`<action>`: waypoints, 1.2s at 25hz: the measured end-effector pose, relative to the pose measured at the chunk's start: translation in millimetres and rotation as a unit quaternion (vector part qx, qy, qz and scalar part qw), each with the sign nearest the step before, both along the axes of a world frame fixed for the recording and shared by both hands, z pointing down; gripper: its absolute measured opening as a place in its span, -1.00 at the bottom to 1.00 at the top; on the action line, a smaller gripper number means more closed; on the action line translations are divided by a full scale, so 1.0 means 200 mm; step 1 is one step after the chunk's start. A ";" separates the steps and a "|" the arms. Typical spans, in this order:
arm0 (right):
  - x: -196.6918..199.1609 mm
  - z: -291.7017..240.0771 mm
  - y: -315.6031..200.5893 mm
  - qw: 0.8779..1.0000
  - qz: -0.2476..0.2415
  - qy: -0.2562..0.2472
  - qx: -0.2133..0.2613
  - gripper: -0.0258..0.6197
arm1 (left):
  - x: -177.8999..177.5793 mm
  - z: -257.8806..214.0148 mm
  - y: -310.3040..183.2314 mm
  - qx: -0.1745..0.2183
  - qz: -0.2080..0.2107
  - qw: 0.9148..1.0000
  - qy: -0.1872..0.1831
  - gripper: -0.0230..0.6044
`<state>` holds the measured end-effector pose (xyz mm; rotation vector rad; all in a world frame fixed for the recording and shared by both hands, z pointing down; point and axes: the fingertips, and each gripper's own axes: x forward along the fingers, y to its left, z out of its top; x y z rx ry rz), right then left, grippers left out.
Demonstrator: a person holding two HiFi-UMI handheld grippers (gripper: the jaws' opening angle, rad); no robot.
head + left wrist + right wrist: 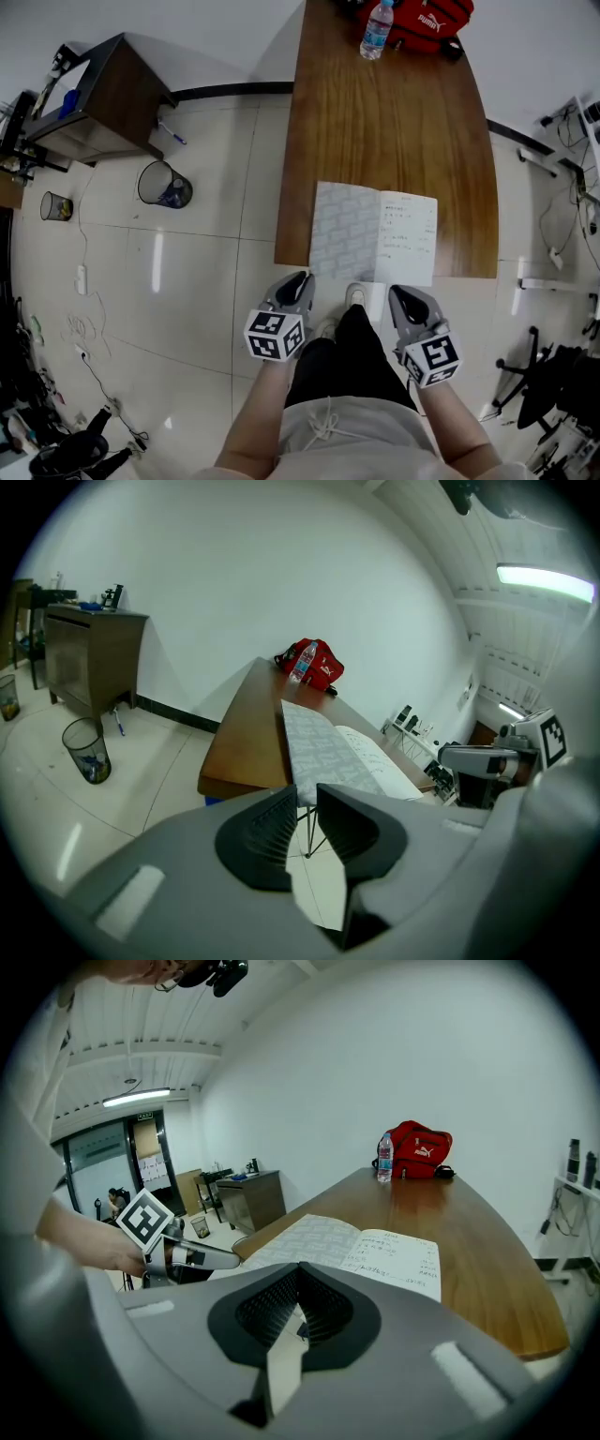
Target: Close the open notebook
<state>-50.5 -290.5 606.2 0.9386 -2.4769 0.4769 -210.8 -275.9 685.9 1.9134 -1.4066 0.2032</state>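
Note:
The open notebook lies flat at the near edge of the wooden table, its patterned grey leaf on the left and a handwritten white page on the right. My left gripper hovers just short of the table edge, below the notebook's left corner. Its jaws stand slightly apart with nothing between them, and the notebook lies ahead. My right gripper hangs below the notebook's right part with its jaws shut and empty. Both stay clear of the notebook.
A water bottle and a red bag sit at the table's far end. To the left, on the tiled floor, are a mesh waste bin and a dark cabinet. An office chair stands at right.

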 end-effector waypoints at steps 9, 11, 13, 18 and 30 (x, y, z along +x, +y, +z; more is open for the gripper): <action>-0.08 0.09 -0.01 0.999 -0.029 -0.001 -0.028 -0.90 | 0.05 0.09 -0.04 -0.038 -0.011 0.999 0.033 -0.43; -0.08 0.10 -0.02 0.999 -0.030 0.000 -0.029 -0.90 | 0.06 0.10 -0.04 -0.045 -0.015 0.998 0.037 -0.45; -0.09 0.09 -0.03 0.999 -0.029 -0.002 -0.026 -0.90 | 0.07 0.10 -0.03 -0.055 -0.015 0.996 0.063 -0.54; -0.07 0.07 -0.04 1.000 -0.021 -0.007 -0.017 -0.90 | 0.08 0.04 -0.02 -0.051 0.001 0.997 0.059 -0.70; 0.12 -0.14 -0.04 0.998 0.044 -0.017 0.035 -0.90 | 0.26 -0.45 -0.12 0.048 0.073 0.996 0.026 -0.85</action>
